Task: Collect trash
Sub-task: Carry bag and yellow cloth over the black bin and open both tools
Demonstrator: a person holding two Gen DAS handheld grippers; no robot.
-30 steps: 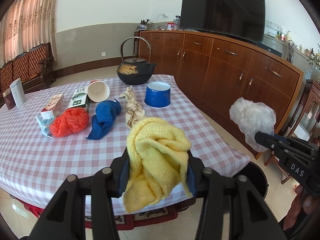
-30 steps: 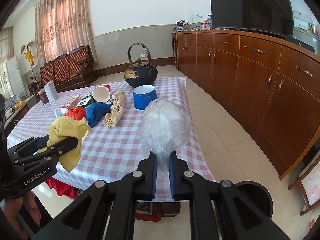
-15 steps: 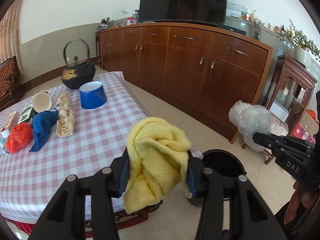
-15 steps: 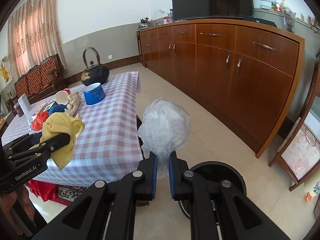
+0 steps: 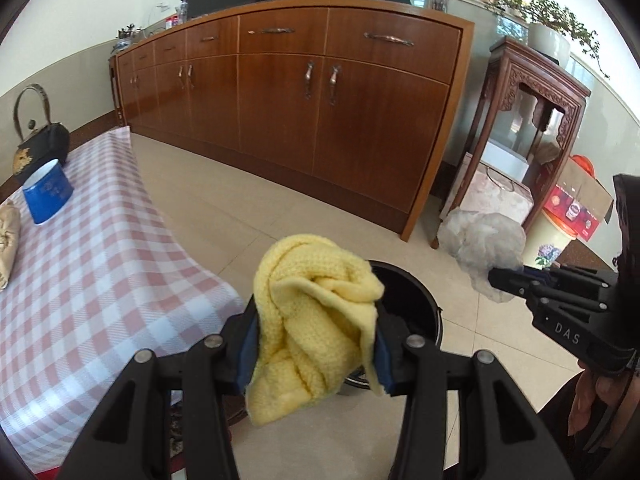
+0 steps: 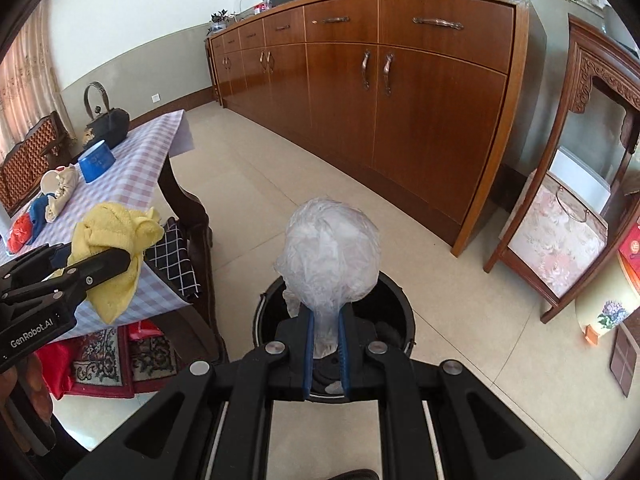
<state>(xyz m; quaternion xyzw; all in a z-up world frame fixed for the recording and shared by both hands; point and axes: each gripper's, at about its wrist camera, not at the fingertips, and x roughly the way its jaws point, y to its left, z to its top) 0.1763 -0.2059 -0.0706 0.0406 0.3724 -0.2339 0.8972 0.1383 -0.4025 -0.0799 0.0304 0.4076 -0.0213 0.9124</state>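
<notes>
Both hands have swung from the table (image 5: 100, 280) to the bin (image 6: 394, 300). The right gripper (image 6: 326, 344), pinching the plastic bag (image 6: 330, 252), seems directly above it; the left gripper (image 5: 316, 344), clamping the yellow cloth (image 5: 316, 308), hangs beside.

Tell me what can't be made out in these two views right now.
- Bin contents: in both views the bag and cloth cover its dark inside.
- Kettle: cut off by the left view's edge.
- Box labels, left view: too small to read.
- Red thing on the table, right view: too small to identify.
</notes>
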